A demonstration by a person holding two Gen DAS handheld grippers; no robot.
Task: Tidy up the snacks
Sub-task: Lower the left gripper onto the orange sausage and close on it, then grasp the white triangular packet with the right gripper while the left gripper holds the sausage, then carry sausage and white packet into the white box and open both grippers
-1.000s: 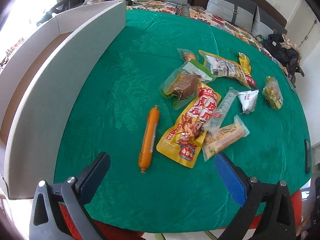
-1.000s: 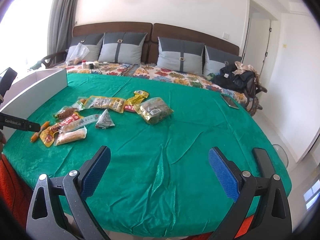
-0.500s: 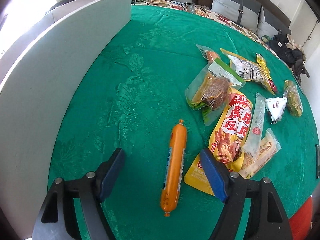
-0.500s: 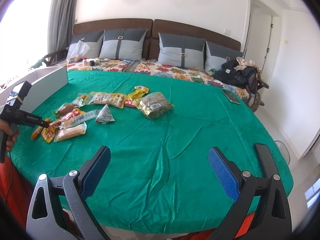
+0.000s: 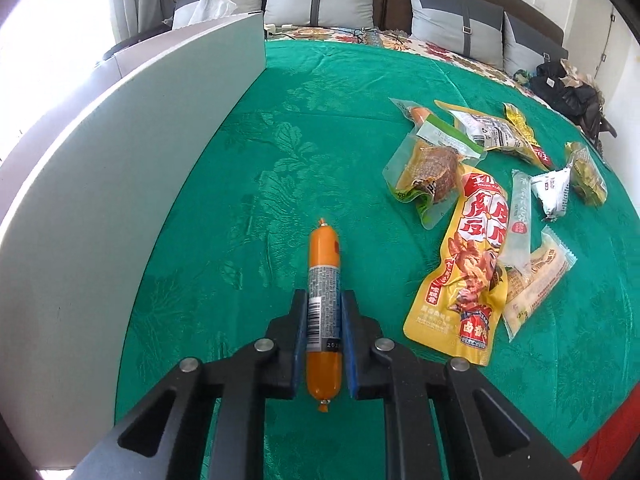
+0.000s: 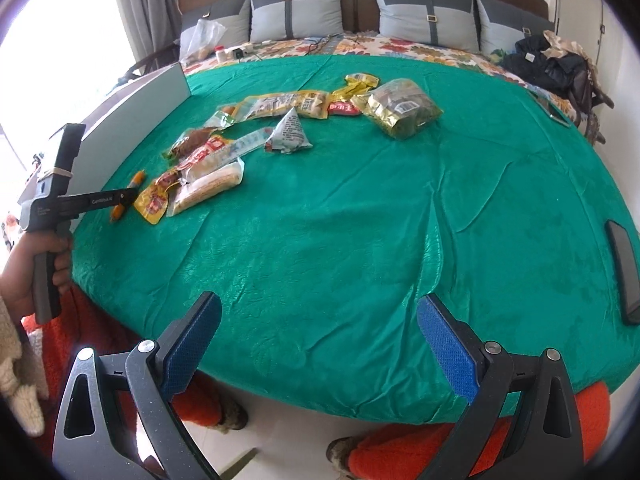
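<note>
The left gripper (image 5: 324, 320) has just closed its jaws on the orange plastic-wrapped sausage stick (image 5: 323, 276), lying between them on the green cloth-covered table (image 5: 280, 152). The right gripper (image 6: 318, 344) hangs wide apart, empty.

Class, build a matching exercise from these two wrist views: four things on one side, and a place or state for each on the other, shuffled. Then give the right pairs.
Things
1. orange sausage
2. right gripper
3. white box wall
4. black phone

Places or states
A. lying flat near the cloth's right edge in the right wrist view
B. open, nothing between its pads
C. clamped between the pads of the left gripper, whose jaws have just closed on it
D. standing upright along the left of the green cloth

Pairs: 1-C, 2-B, 3-D, 4-A
</note>
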